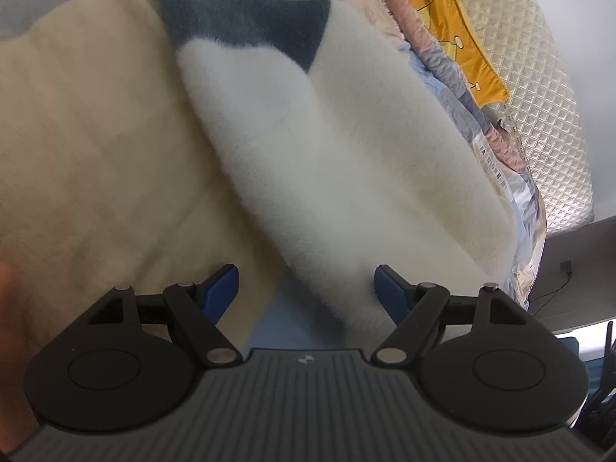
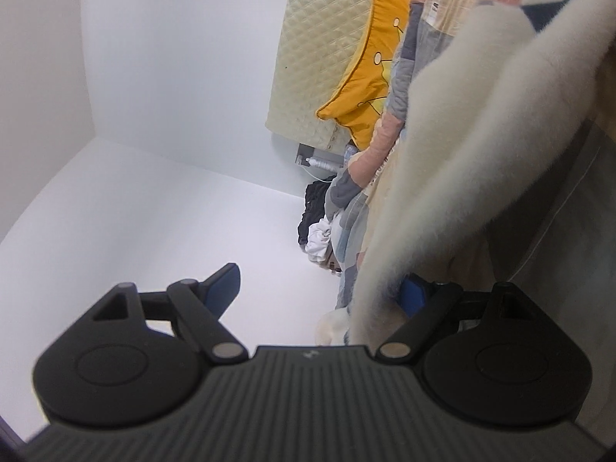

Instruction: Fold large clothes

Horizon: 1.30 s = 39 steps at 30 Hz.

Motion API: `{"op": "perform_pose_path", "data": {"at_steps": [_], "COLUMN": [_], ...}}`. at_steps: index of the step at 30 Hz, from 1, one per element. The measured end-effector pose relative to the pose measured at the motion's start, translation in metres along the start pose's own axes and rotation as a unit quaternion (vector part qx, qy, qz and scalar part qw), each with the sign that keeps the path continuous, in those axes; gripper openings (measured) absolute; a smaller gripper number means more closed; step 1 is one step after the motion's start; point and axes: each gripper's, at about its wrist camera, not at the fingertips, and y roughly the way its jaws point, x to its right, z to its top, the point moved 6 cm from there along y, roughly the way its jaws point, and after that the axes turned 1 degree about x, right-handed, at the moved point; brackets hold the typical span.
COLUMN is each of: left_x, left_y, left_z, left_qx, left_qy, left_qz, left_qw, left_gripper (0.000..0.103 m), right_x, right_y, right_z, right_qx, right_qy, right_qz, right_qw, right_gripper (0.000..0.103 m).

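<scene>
Two grippers, both with jaws spread wide, nothing pinched | left gripper (image 1: 307, 287): tilted down over a fluffy white-and-navy garment (image 1: 327, 161), which runs from 12 to 5 o'clock across a cream bedcover (image 1: 88, 161) | right gripper (image 2: 321, 290): level; garment (image 2: 454, 154) hangs at 2 o'clock, brushing the right finger (image 2: 414, 294) | yellow cushion (image 2: 369, 65) at 12 o'clock.
</scene>
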Motion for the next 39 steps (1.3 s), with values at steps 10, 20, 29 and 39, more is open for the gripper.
{"op": "perform_pose_path", "data": {"at_steps": [10, 20, 29, 39], "left_x": [-0.006, 0.021, 0.041, 0.019], "left_y": [0.021, 0.002, -0.013, 0.041], "left_z": [-0.001, -0.003, 0.005, -0.009], "left_qx": [-0.031, -0.024, 0.002, -0.061], "left_qy": [-0.060, -0.060, -0.128, -0.142], "left_qz": [-0.064, -0.176, -0.333, -0.194], "left_qw": [0.9956, 0.9823, 0.9342, 0.9687], "left_gripper": [0.080, 0.080, 0.084, 0.085], "right_x": [0.029, 0.048, 0.018, 0.054], "right_y": [0.000, -0.013, -0.030, -0.006], "right_z": [0.002, -0.012, -0.004, -0.014], "right_qx": [0.023, 0.001, 0.017, -0.017], "right_qy": [0.001, 0.047, 0.055, 0.043], "right_qz": [-0.080, -0.125, -0.047, -0.139], "right_qw": [0.997, 0.991, 0.997, 0.989], "right_gripper": [0.087, 0.086, 0.087, 0.083]}}
